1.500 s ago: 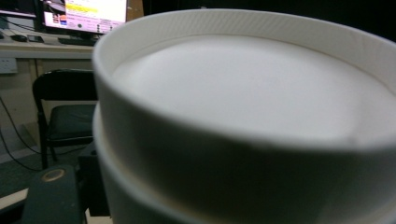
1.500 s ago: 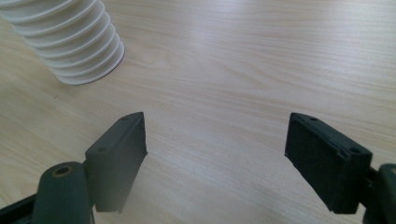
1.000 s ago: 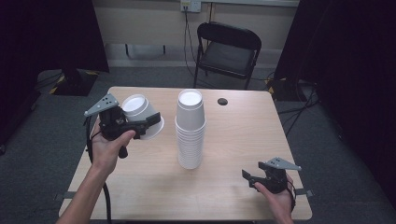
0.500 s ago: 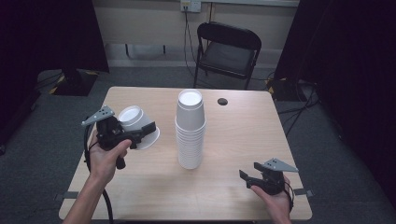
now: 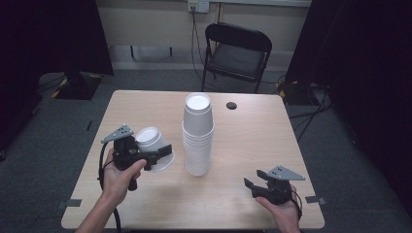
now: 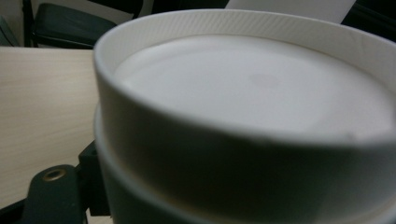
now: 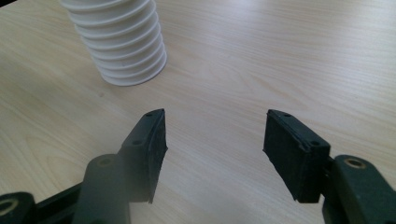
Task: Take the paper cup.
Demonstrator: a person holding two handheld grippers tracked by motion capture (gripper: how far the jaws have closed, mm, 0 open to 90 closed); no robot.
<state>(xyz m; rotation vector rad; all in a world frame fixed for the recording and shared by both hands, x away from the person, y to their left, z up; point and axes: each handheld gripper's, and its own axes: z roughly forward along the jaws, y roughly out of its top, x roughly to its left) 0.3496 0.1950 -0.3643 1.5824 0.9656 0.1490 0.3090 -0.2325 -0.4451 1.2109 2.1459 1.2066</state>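
L tongs (image 5: 163,154): clamped on one white cup (image 5: 154,148), tilted, centre-left of frame, just left of cup stack (image 5: 197,136).
R tongs (image 5: 250,186): partly open, jaws just been closing, nothing betw them, lower right nr counter (image 5: 257,141) front edge.
Room: bare wood betw stack & R tongs.

A stack of cups (image 5: 197,136) stands mid-frame on the table (image 5: 252,141), a single cup (image 5: 154,148) to its left, a chair (image 5: 237,53) above.

A light wooden table (image 5: 252,121) is set on grey carpet (image 5: 340,160). A black folding chair (image 5: 236,54) is placed behind it, against a pale wall (image 5: 145,19).
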